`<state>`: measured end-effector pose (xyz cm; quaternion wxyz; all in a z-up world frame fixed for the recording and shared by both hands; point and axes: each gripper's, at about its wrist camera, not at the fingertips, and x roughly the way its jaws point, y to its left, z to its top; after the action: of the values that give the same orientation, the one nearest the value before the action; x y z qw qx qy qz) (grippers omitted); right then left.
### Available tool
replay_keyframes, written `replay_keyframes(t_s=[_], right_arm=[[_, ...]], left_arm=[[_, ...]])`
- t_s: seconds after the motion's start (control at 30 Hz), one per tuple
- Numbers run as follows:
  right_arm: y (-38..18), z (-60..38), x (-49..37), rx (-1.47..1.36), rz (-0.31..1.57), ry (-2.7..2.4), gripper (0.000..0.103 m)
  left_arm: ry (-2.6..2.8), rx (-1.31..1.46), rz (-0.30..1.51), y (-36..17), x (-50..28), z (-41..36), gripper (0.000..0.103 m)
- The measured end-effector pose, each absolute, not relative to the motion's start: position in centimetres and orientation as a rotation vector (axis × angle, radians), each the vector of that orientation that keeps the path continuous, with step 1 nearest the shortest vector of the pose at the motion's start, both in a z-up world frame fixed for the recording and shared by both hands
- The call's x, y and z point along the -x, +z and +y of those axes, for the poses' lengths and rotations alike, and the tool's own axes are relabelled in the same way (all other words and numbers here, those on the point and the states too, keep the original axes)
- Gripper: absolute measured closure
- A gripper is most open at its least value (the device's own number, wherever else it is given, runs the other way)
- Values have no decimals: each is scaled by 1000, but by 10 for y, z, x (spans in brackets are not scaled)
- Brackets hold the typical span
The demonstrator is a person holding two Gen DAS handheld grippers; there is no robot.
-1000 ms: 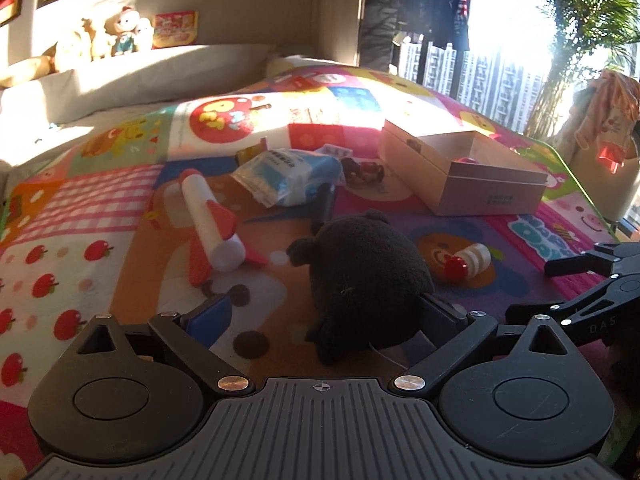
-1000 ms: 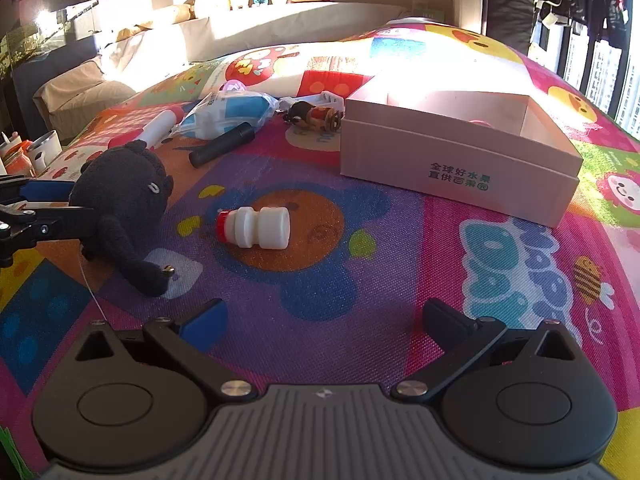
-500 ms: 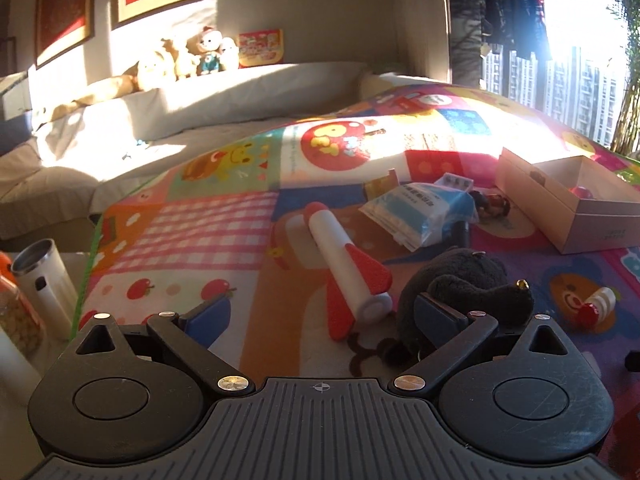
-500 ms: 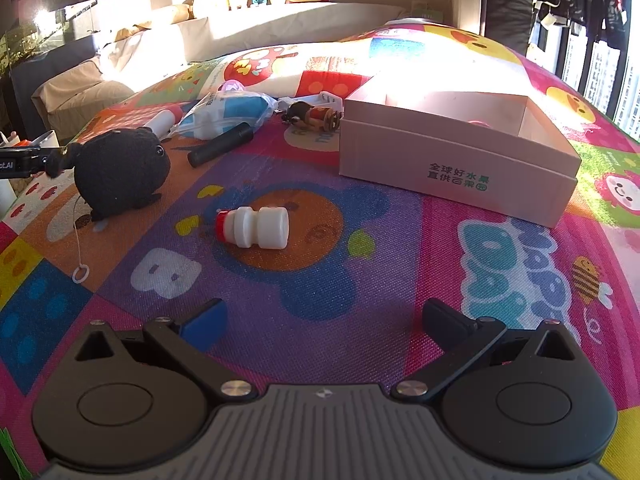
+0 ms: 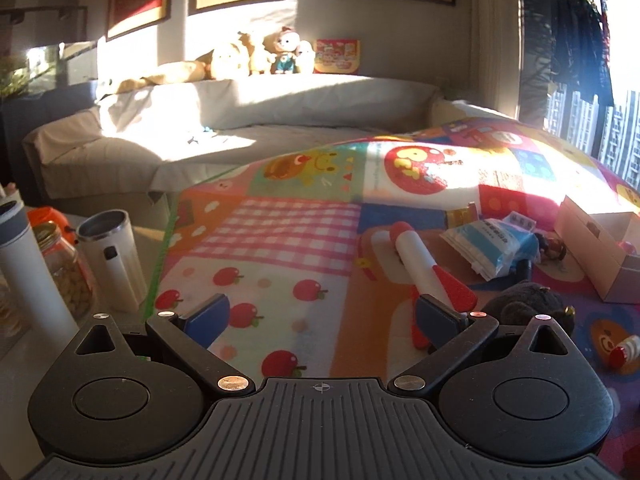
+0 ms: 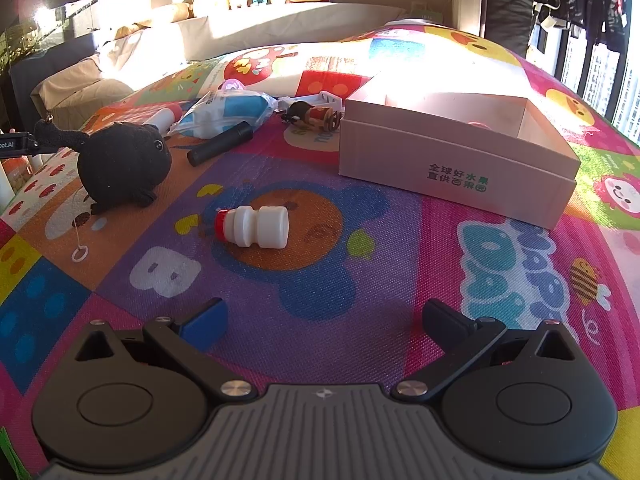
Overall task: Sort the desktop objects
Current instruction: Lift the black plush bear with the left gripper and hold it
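Cartoon play mat [image 6: 500,272] bearing pink box [image 6: 456,168], small white bottle [image 6: 256,226], black plush [image 6: 124,164], black cylinder [image 6: 220,144], tissue pack [image 6: 228,110].

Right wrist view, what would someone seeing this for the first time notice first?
Probably the loud cartoon play mat covering the whole surface. On it, the open pink cardboard box sits on the right, a black plush toy on the left, and a small white bottle with a red cap lies on its side between them.

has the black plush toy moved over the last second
Yes. In the right wrist view the black plush toy shifted up the mat, away from the still white bottle, toward the black tube.
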<state>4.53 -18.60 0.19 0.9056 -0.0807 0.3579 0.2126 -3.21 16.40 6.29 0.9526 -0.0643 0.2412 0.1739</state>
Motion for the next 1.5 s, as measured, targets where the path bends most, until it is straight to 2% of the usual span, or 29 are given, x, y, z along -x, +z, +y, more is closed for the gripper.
replay_keyframes(t_s=[0.2, 0.43, 0.8, 0.87, 1.03, 1.23, 1.37, 1.5], right_arm=[[2, -186, -45, 167, 739, 439, 0], [2, -186, -45, 167, 736, 431, 0], [2, -186, -45, 157, 736, 428, 0], [2, -186, -45, 157, 736, 428, 0], [2, -186, -45, 158, 736, 428, 0], [2, -186, -45, 159, 736, 427, 0], [2, -186, -45, 159, 736, 427, 0], [4, -184, -43, 173, 714, 407, 0]], left_arm=[[38, 184, 496, 69, 41, 105, 0], [61, 127, 568, 36, -24, 43, 0], [138, 20, 560, 21, -58, 52, 1], [134, -3, 556, 20, -54, 53, 11], [78, -17, 557, 21, -42, 50, 13], [-126, 23, 575, 25, -15, 31, 12], [-108, -19, 564, 19, -3, 22, 6], [-113, 28, 574, 15, -2, 28, 6]])
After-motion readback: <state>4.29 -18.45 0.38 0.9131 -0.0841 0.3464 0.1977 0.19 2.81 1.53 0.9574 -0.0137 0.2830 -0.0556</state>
